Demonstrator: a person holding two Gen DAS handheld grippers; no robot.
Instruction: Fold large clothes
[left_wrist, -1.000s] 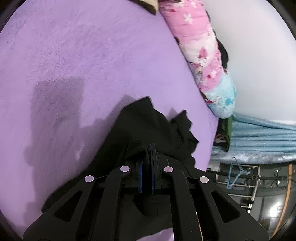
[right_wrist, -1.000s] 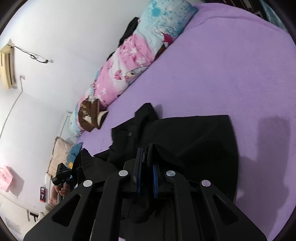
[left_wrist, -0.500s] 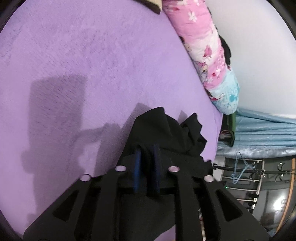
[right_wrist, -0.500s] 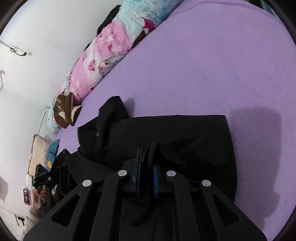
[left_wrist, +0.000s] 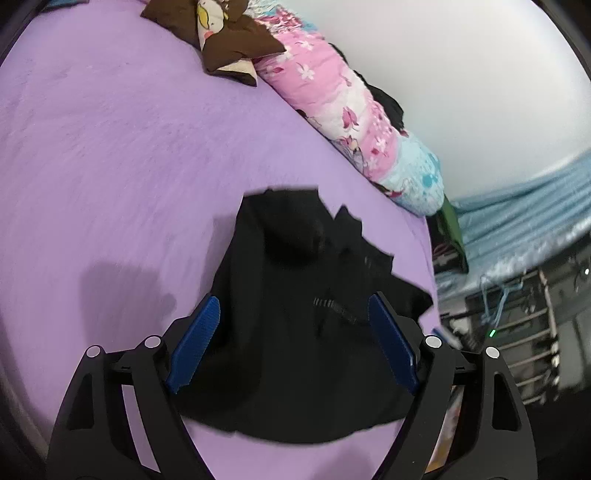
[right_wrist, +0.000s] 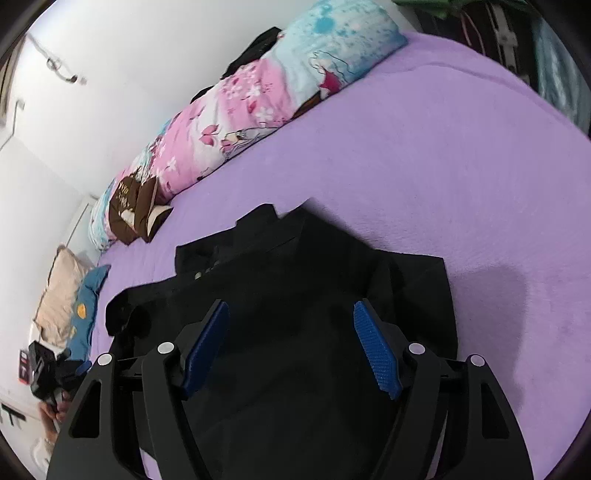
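Observation:
A black garment (left_wrist: 295, 288) (right_wrist: 314, 288) lies bunched on the purple bed cover (left_wrist: 110, 155) (right_wrist: 424, 155). My left gripper (left_wrist: 293, 317) hovers over it, its jaws opening wide; the blue pads (left_wrist: 195, 343) press on nothing and the cloth lies loose below. My right gripper (right_wrist: 291, 325) hangs above the same garment, its jaws opening as well, blue pads (right_wrist: 376, 350) apart with no fabric pinched between them. A zip or drawstring end (left_wrist: 332, 306) shows on the cloth.
A pink and blue rolled quilt (left_wrist: 354, 122) (right_wrist: 251, 122) lines the far edge by the white wall. A brown cushion (left_wrist: 229, 37) (right_wrist: 133, 206) lies at its end. The bed edge (left_wrist: 432, 266) drops to a drying rack (left_wrist: 517, 325). A hand with another device (right_wrist: 48, 373) shows low left.
Both grippers were shut on folds of the black garment and have let go, jaws now wide apart. Both have risen off the cloth, and the left view has swung, showing more of it.

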